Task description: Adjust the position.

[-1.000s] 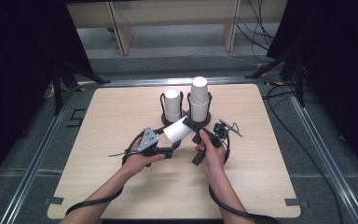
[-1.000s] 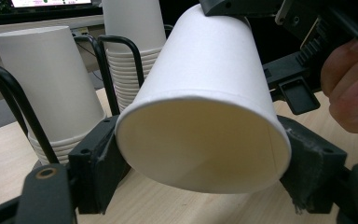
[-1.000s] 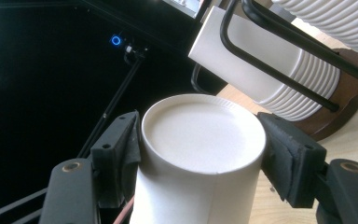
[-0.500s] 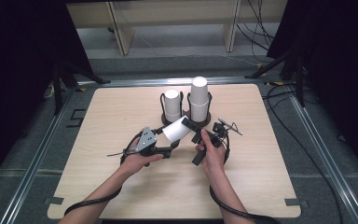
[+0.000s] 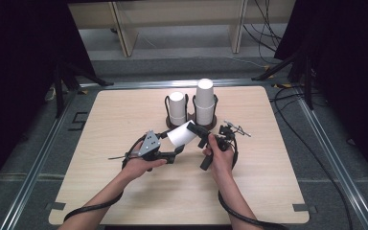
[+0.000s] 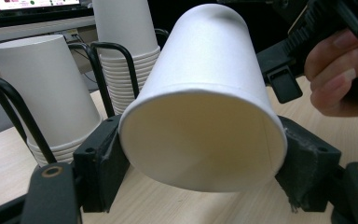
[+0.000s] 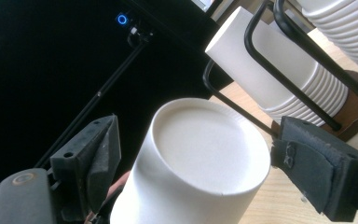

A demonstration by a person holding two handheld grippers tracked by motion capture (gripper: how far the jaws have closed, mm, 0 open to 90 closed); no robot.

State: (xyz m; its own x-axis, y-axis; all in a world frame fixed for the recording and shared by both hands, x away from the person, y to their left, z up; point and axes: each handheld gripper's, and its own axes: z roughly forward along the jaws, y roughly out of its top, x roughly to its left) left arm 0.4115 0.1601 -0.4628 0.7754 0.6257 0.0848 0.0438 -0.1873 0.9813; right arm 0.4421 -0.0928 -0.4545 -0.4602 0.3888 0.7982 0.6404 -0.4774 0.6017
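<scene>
A white paper cup (image 5: 182, 134) lies tilted in the air just above the table, mouth toward me. My left gripper (image 5: 176, 143) is shut on it near the rim. In the left gripper view, both pads press the cup (image 6: 200, 116) at its widest part. My right gripper (image 5: 195, 128) sits around the cup's closed base. Its jaws have just been opening. In the right gripper view, the base (image 7: 209, 144) stands between the two pads with a gap on each side.
Behind the held cup, a black wire holder (image 5: 206, 125) carries two stacks of upturned white cups: a shorter left stack (image 5: 176, 108) and a taller right stack (image 5: 204, 100). Wooden tabletop (image 5: 124, 110) stretches left, right and toward me. Cables trail off the right side.
The right gripper's jaws have spread apart and let go of the cup's base. The cup stays in the left gripper, and both hands stay in place.
</scene>
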